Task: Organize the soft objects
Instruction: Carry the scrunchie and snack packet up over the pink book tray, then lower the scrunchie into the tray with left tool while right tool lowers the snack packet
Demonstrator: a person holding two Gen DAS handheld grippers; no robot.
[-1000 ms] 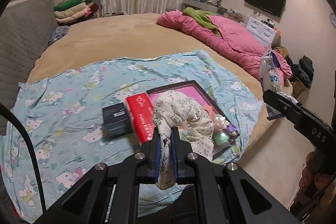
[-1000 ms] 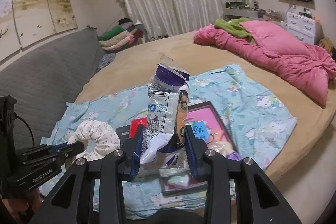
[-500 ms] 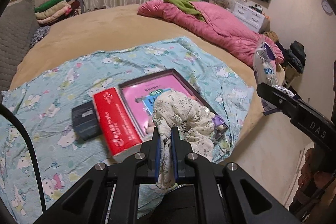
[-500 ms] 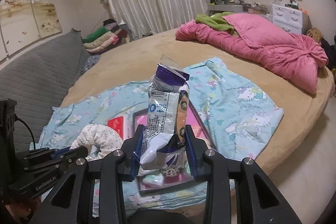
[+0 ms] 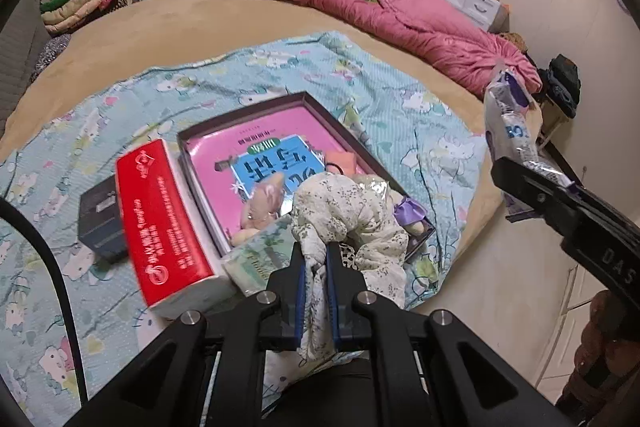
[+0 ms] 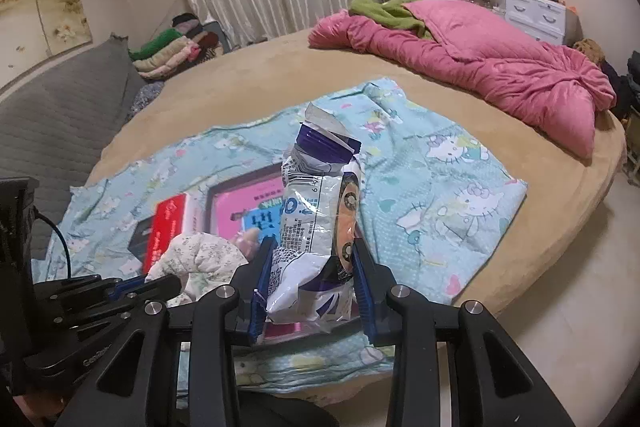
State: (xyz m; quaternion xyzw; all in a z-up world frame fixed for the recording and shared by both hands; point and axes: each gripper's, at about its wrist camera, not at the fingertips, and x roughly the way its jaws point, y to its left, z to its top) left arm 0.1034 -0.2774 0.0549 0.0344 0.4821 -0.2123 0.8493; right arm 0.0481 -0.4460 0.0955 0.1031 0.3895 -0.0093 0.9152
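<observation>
My left gripper is shut on a cream floral fabric piece, which hangs over the near end of a shallow dark box with a pink lining. A blue card and a small pink plush lie inside the box. My right gripper is shut on a white and purple plastic packet, held upright above the same box. That packet and right gripper show at the right edge of the left wrist view. The floral fabric and left gripper show at lower left in the right wrist view.
A red tissue pack and a dark small box lie left of the box on a light blue cartoon-print cloth. A green-patterned pack sits at the box's near corner. The round tan bed carries a pink quilt; its edge drops to the floor.
Both grippers have come down and forward toward the pink-lined box, each keeping its hold. The box and red pack now look larger and closer.
</observation>
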